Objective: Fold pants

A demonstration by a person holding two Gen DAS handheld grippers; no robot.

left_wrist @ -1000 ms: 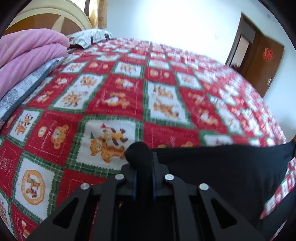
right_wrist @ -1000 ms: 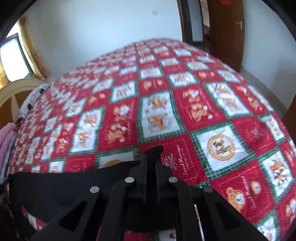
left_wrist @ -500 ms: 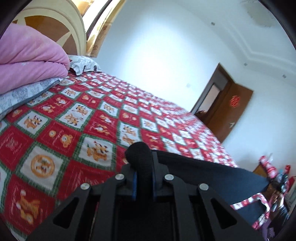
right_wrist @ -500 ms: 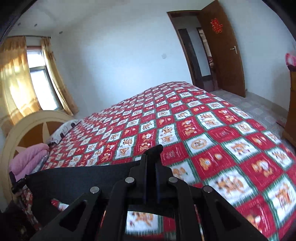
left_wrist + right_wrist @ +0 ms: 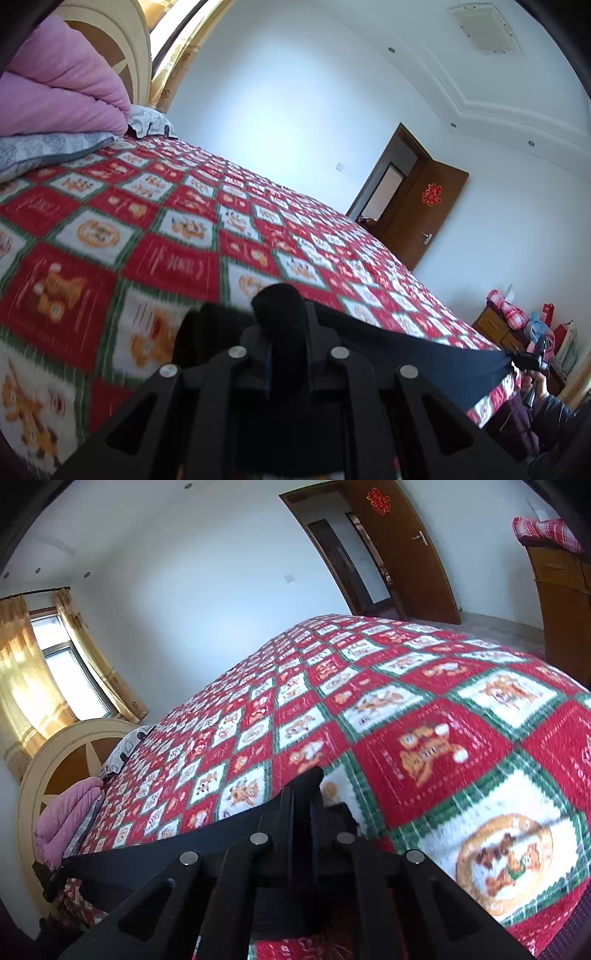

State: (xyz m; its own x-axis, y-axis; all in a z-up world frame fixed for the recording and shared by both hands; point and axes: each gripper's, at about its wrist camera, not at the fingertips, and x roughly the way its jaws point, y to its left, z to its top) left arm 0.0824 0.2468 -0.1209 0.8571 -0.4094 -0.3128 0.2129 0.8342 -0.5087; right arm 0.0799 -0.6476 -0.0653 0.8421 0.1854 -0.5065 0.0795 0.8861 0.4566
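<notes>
Black fabric: one pair of pants (image 5: 406,350), stretched in a taut band between the two grippers, above the near edge of the bed.
Left gripper (image 5: 282,306): one; fingers pinched together on a bunched corner of the pants at 6 o'clock in the left wrist view.
Right gripper (image 5: 304,790): one; fingers clamped on the opposite corner of the pants, at 6 o'clock in its own view; seen small at 4 o'clock from the left wrist.
Bedspread (image 5: 166,221): one, red, white and green checks with cartoon animals.
Pink quilt (image 5: 62,99): one, folded, at 10 o'clock, on one grey patterned pillow (image 5: 44,151).
Headboard (image 5: 66,753): one, cream and brown.
Door (image 5: 410,550): one, brown, open, with one red ornament.
Window (image 5: 70,679): one, with yellow curtains.
</notes>
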